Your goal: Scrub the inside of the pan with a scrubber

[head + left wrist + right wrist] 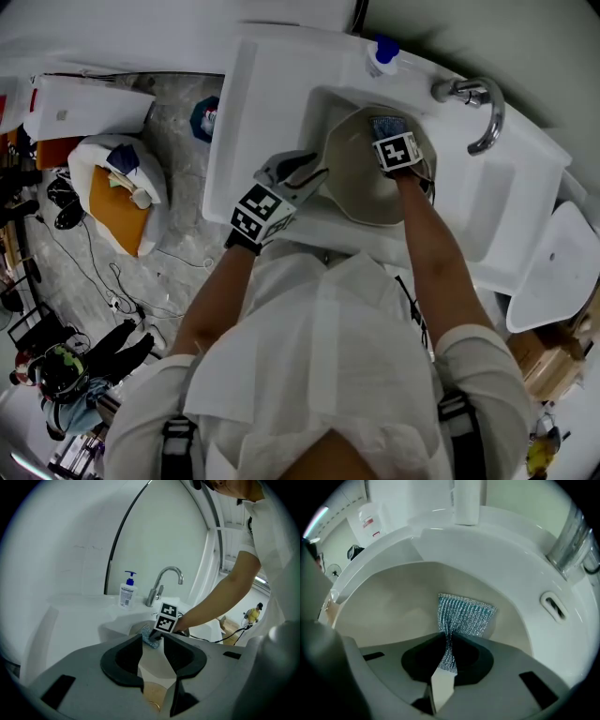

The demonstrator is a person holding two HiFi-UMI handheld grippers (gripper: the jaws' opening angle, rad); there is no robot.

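White sink (270, 103), pan (361, 187) inside, scrubber (464, 613) in right gripper (449, 641)

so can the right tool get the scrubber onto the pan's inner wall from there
Probably yes. The right tool is shut on the scrubber and points down into the pan; its bare inner wall lies right ahead, nothing between. The left tool sits at the pan's other side, clear of it.

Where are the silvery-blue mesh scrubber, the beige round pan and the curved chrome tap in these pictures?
silvery-blue mesh scrubber (465, 613): right gripper view, middle of its fanned-out part.
beige round pan (361, 178): head view, bare inner wall.
curved chrome tap (494, 112): head view, bend of the spout.
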